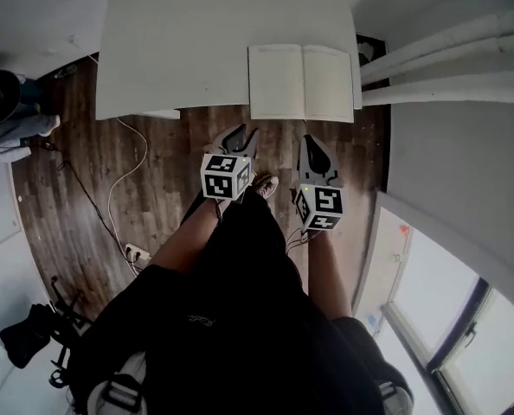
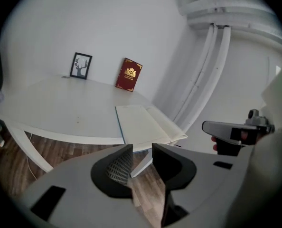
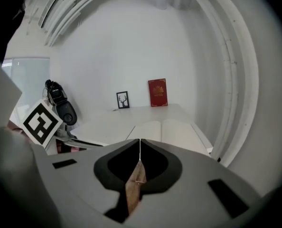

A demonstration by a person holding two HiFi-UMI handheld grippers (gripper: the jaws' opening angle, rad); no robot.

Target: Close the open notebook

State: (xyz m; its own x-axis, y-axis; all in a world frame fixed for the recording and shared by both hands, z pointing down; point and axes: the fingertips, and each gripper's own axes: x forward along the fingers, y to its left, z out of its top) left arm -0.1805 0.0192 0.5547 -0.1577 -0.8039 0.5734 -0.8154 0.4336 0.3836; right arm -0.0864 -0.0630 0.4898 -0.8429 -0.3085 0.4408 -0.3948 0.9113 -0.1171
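The open notebook lies flat with blank cream pages on the near right corner of the white table. Both grippers hang over the wooden floor short of the table's front edge and touch nothing. My left gripper points at the notebook's left page; in the left gripper view its jaws stand apart and empty, with the notebook beyond them. My right gripper is below the right page. In the right gripper view its tips meet with nothing between, and the notebook lies ahead.
A red book and a small framed deer picture lean on the wall at the table's back. White pipes run along the wall right of the table. A cable and power strip lie on the floor at left.
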